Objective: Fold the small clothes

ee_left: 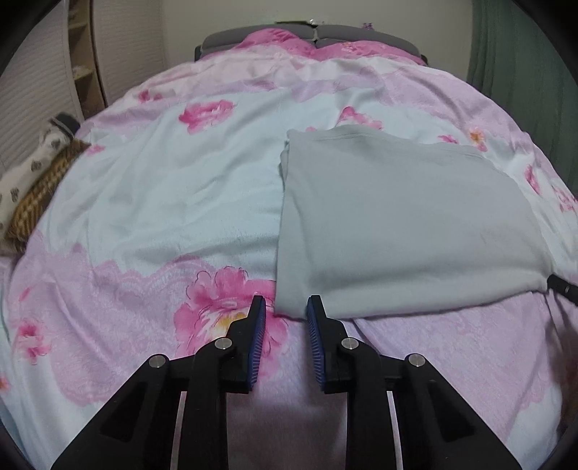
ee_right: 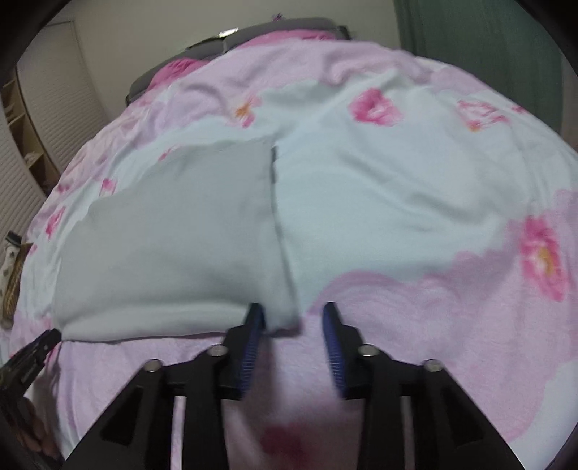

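Note:
A pale grey garment lies folded flat in a rough rectangle on the flowered bed cover. My left gripper is open, its fingertips at the garment's near left corner, nothing between them. In the right wrist view the same garment lies left of centre. My right gripper is open at the garment's near right corner, its left finger overlapping the cloth edge. Each view shows the other gripper's tip at the frame edge, the right one and the left one.
The bed cover is pink and pale blue with large flowers. Small patterned clothes lie piled at the bed's left edge. A grey headboard is at the far end, shelves at left, a green curtain at right.

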A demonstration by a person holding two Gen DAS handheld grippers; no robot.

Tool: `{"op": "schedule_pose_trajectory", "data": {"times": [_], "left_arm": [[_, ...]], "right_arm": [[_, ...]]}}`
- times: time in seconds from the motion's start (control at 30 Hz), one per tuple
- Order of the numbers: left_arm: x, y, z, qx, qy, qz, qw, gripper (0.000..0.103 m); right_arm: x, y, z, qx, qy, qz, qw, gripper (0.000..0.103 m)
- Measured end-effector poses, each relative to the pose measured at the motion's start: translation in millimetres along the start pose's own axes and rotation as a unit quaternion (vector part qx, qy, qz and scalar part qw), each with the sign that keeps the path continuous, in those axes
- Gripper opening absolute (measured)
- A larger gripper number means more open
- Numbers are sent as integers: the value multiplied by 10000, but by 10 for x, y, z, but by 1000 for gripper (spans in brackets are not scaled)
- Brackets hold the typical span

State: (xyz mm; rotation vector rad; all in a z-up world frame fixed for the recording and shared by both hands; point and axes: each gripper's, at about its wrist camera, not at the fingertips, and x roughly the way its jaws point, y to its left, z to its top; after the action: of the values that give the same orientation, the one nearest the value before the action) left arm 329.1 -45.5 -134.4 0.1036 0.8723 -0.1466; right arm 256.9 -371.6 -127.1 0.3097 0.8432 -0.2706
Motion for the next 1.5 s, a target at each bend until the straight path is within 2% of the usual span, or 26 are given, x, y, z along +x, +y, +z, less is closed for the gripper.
{"op": "schedule_pose_trajectory", "data": {"times": [0.07, 0.2, 0.3, 0.4, 0.47, 0.63, 0.77, 0.9, 1.0, 1.07, 1.17, 1.4, 1.5], "left_arm": [[-97, -67, -22, 129, -122, 17, 9998, 28], [-253, -205, -38, 234, -301, -13, 9993, 49], [-338, -311, -12, 249, -357, -103, 9990, 53], [-419, -432, 68, 275, -458, -188, 9984, 59], [-463, -526, 155, 286, -553, -234, 9978, 62], [-512, -859, 332, 240, -720, -356, 9965, 66], [-465, -1164, 412, 50, -802, -346, 9962, 67], [-288, -1429, 557, 17, -750, -269, 9968, 67], [-149, -1514, 685, -27, -660, -207, 9976, 67], [-122, -1515, 725, -33, -671, -176, 9976, 67], [-94, -1503, 739, 42, -683, -77, 9976, 67], [-32, -1434, 700, 48, -555, 4, 9984, 67], [-39, -1433, 696, 50, -559, 2, 9984, 67]], "right_arm": [[-77, -30, -14, -7, -39, 27, 10000, 38], [-198, -65, -39, 85, -56, 219, 9997, 39], [-260, -58, -32, 177, -70, 446, 9988, 40], [-277, -61, 30, 341, -87, 720, 9968, 51], [-271, -74, 103, 425, -106, 936, 9947, 54], [-91, -182, 539, 269, -55, 1538, 9877, 55], [205, -267, 985, -35, 293, 2096, 9773, 55], [552, -256, 1184, -322, 867, 2365, 9672, 55], [824, -207, 1165, -394, 1366, 2646, 9538, 55], [943, -156, 1129, -484, 1526, 2762, 9477, 56], [1048, -108, 1101, -533, 1582, 2977, 9399, 56], [1307, 42, 1078, -413, 1795, 3674, 9116, 56], [1353, 87, 1071, -317, 1920, 3947, 8980, 51]]}}
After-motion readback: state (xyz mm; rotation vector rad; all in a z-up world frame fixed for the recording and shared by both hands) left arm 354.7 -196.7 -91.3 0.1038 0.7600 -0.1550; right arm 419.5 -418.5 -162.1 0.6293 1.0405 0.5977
